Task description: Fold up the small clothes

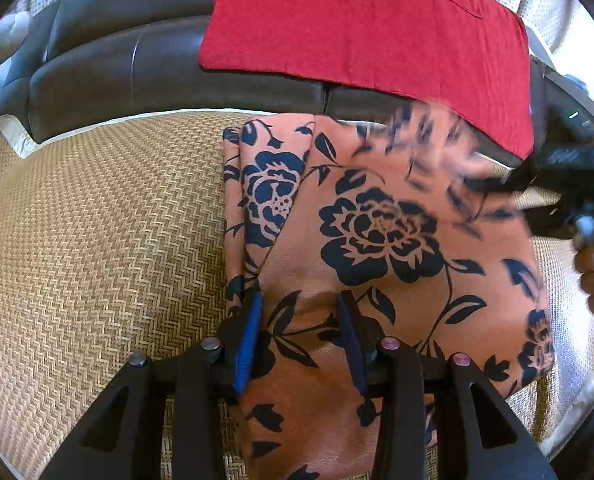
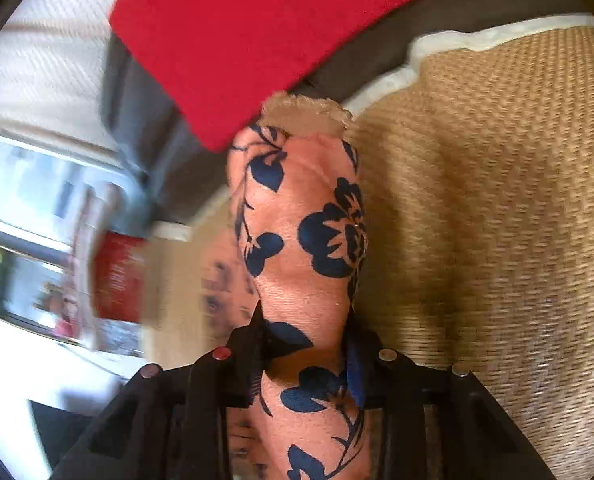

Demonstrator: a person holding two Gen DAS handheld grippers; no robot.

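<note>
An orange floral garment (image 1: pixel 377 240) lies partly folded on a woven straw mat (image 1: pixel 97 220), toward the mat's far edge, where a dark leather sofa (image 1: pixel 117 48) carries a red cloth (image 1: pixel 357 20). The left gripper (image 1: pixel 301 320) hovers over the garment's near part with its fingers (image 1: pixel 251 336) spread apart, nothing between them. The right gripper (image 2: pixel 305 344) is clenched on a bunched fold of the garment (image 2: pixel 301 220), lifted off the mat (image 2: pixel 497 200); its motion blurs the fabric.
</note>
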